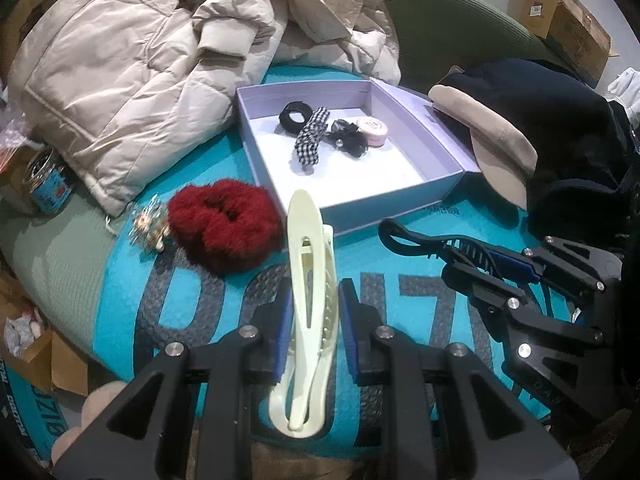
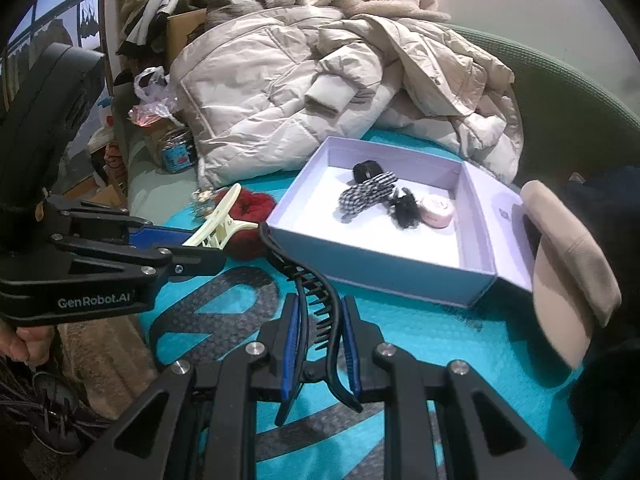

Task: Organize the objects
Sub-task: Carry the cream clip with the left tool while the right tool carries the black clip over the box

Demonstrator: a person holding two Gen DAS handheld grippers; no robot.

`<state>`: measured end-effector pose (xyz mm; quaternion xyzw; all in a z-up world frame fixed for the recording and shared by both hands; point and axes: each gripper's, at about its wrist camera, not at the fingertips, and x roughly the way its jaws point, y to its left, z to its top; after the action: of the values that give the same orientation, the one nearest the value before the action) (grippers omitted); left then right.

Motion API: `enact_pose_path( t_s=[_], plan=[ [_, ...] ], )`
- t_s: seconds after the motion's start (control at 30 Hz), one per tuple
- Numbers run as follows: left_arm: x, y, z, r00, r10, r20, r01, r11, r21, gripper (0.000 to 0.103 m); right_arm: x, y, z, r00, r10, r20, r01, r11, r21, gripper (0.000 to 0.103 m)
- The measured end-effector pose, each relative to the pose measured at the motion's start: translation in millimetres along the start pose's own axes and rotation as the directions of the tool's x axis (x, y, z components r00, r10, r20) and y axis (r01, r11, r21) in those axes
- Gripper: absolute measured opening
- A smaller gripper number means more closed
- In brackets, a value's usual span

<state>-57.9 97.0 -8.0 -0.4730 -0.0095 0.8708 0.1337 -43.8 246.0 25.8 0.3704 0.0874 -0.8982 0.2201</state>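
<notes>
My left gripper (image 1: pixel 314 330) is shut on a long cream hair clip (image 1: pixel 306 280), held above the teal mat (image 1: pixel 400 280). My right gripper (image 2: pixel 320 336) is shut on a black toothed hair clip (image 2: pixel 316 296); the left wrist view shows it at the right (image 1: pixel 424 242). An open lilac box (image 1: pixel 436 148) lies just beyond, holding a black hair ring (image 1: pixel 295 116), a checked bow (image 1: pixel 310 140), a black lace bow (image 1: pixel 350 140) and a pink round case (image 1: pixel 374 130). A red furry scrunchie (image 1: pixel 224 222) and a small gold brooch (image 1: pixel 152 226) lie on the mat left of the box.
A beige puffer jacket (image 1: pixel 132 76) is heaped behind the box. A beige and dark cap (image 1: pixel 500 140) lies at the box's right. A glass jar (image 1: pixel 44 184) stands far left, cardboard boxes (image 1: pixel 560 12) at the back right. A person's hand (image 2: pixel 24 340) holds the left gripper.
</notes>
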Motion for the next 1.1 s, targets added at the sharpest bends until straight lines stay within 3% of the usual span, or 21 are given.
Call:
enact_pose_path(
  t_s=[0.73, 1.1],
  plan=[
    [52.7, -15.5, 86.9, 1.000, -0.027, 0.002, 0.027, 0.998, 0.062, 0.021, 45.6, -61.6, 48.4, 0.999, -0.028, 0.024, 0.026, 0.998, 0.064, 0.020],
    [74.1, -8.3, 144.5, 0.999, -0.024, 0.026, 0.020, 0.989, 0.148, 0.021, 64.7, -84.3, 80.6, 0.999, -0.045, 0.029, 0.042, 0.995, 0.092, 0.020]
  ],
)
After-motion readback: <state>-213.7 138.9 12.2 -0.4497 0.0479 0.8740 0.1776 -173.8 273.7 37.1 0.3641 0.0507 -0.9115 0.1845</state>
